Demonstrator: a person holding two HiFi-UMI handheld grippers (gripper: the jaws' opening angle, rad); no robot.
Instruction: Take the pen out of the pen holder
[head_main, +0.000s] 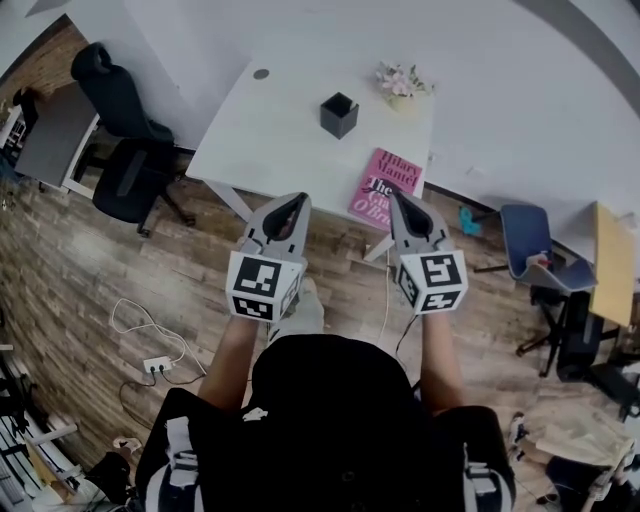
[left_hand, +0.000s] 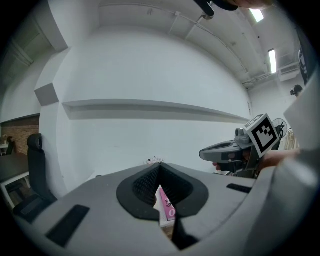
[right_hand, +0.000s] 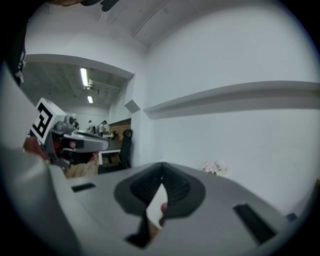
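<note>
Both the left gripper (head_main: 291, 206) and right gripper (head_main: 404, 204) are pressed together, empty; spread one before reaching the far pen holder (head_main: 339, 114).

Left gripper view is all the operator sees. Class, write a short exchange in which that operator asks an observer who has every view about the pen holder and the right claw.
Operator: My left claw blocks most of the desk. Where is the pen holder?
Observer: It is black and stands on the white table, beyond the pink book and nearer than the flowers.
Operator: I see the right claw only from the side. Is it open or shut?
Observer: It is shut, and nothing is held in it.
</note>
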